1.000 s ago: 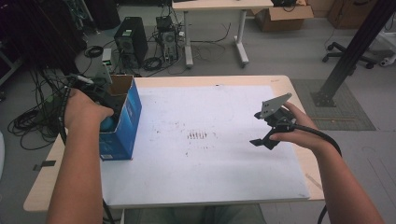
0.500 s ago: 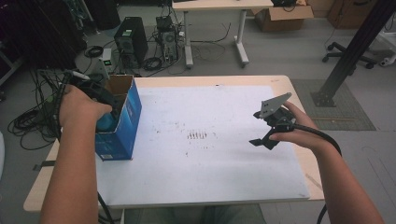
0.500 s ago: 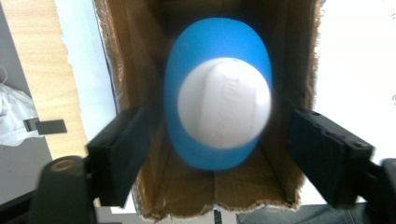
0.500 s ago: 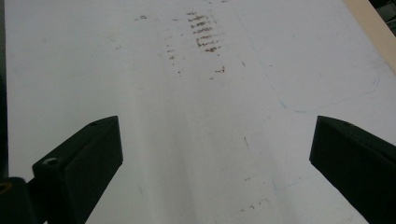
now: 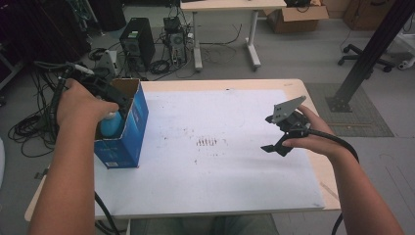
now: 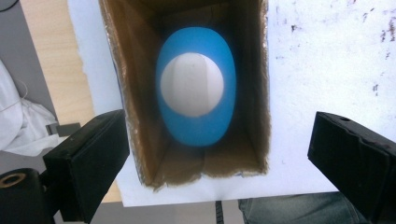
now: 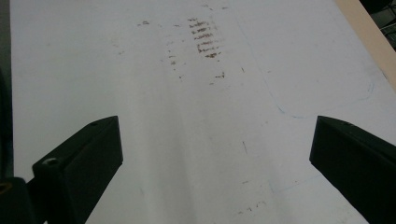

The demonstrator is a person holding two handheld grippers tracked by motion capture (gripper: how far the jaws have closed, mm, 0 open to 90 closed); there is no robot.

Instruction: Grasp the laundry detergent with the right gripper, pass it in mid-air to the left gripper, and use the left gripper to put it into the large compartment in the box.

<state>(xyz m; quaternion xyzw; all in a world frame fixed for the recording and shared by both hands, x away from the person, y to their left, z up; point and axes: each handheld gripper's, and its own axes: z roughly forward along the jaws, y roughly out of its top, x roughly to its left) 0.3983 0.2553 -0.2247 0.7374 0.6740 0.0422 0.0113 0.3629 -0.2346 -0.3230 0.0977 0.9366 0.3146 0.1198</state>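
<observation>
An open blue cardboard box [image 5: 128, 134] stands at the left edge of the white sheet [image 5: 220, 166]. Inside it sits a blue oval bottle [image 6: 196, 119] with a white round top [image 6: 192, 84]; its blue body [image 5: 108, 125] also shows in the high view. My left gripper [image 6: 219, 149] hangs straight above the box mouth; its jaws have just been opening and stand wide, clear of the bottle. In the high view the hand covers most of the left gripper [image 5: 105, 93]. My right gripper [image 5: 276, 144] hovers open over the sheet's right part [image 7: 215, 149], with nothing between its jaws.
Dark smudges [image 5: 208, 142] mark the sheet's middle. The wooden table edge [image 5: 313, 100] runs past the sheet at the right. On the floor behind are a computer tower [image 5: 137, 41], tangled cables [image 5: 29, 122], a second table [image 5: 230, 5] and a black post [image 5: 367, 54].
My left hand has risen out of the box mouth and its jaws have spread, leaving the blue bottle in the box. The right hand has stayed put.
</observation>
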